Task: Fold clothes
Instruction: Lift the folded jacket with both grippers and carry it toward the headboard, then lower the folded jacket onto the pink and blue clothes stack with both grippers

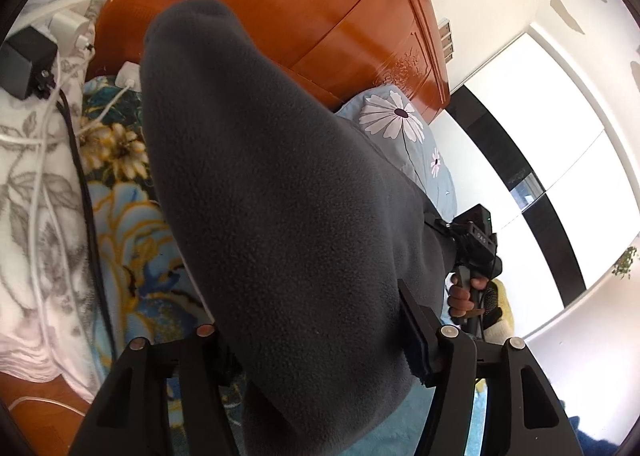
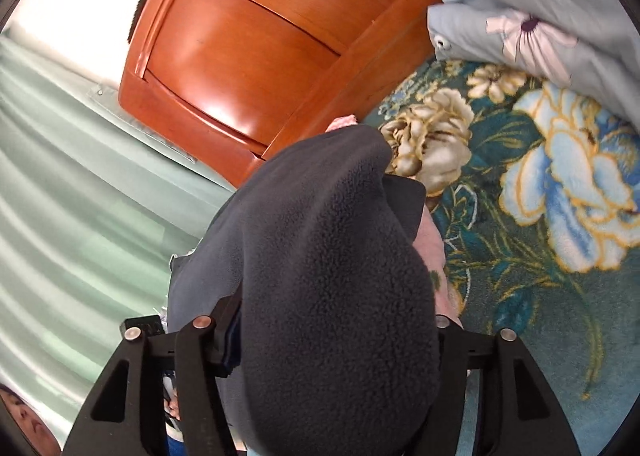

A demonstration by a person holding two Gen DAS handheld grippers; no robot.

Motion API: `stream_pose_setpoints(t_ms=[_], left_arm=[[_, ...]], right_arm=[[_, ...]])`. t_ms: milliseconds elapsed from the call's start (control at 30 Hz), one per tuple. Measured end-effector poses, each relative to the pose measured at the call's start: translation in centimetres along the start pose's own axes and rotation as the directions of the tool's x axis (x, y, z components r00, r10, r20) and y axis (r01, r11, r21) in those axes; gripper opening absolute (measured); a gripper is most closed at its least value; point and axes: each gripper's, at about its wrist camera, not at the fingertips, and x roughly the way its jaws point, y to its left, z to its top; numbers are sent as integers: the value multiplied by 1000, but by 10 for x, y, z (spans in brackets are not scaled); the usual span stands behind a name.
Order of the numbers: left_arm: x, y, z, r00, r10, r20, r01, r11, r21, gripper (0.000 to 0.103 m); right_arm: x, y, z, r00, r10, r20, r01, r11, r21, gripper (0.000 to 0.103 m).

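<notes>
A dark grey fleece garment (image 1: 272,184) fills the middle of the left wrist view and rises away from my left gripper (image 1: 312,340), which is shut on a thick bunch of it. The fleece hides the fingertips; only the right pad (image 1: 416,336) shows. The cloth runs on to my right gripper (image 1: 476,256), held by a hand (image 1: 460,300). In the right wrist view the same fleece (image 2: 332,264) bulges over my right gripper (image 2: 332,332), shut on it. A pink piece (image 2: 430,240) peeks from under its right edge.
Below lies a teal floral blanket (image 2: 540,192) on the bed, with a wooden headboard (image 1: 320,8) behind. A light blue daisy quilt (image 2: 532,16) is bunched at the head. Chargers and cables (image 1: 44,68) lie on a white-grey cloth. A green curtain (image 2: 80,196) hangs left.
</notes>
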Motion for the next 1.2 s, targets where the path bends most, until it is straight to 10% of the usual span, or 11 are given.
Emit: stream_pose_setpoints(t_ms=[333,600,967,1200], left_arm=[[-69,5,6,963,244,113,-242,970,-34,74],[-61,-66,37,940,312,136,-330,934,140,75],[13,-66,42,880,470,61,-470,848,244,75],[24,-28,41,889,457,0,-450,875,177,81]], right_arm=[[-79,10,-15,958,-201,204,184,978,98,73],[-53,122,-16,815,-514,267,570,792,-217,73],[91,194,-34,821,-556,134,527,646,-552,73],[123,165,-41,799,-594,92,537,638,-552,75]])
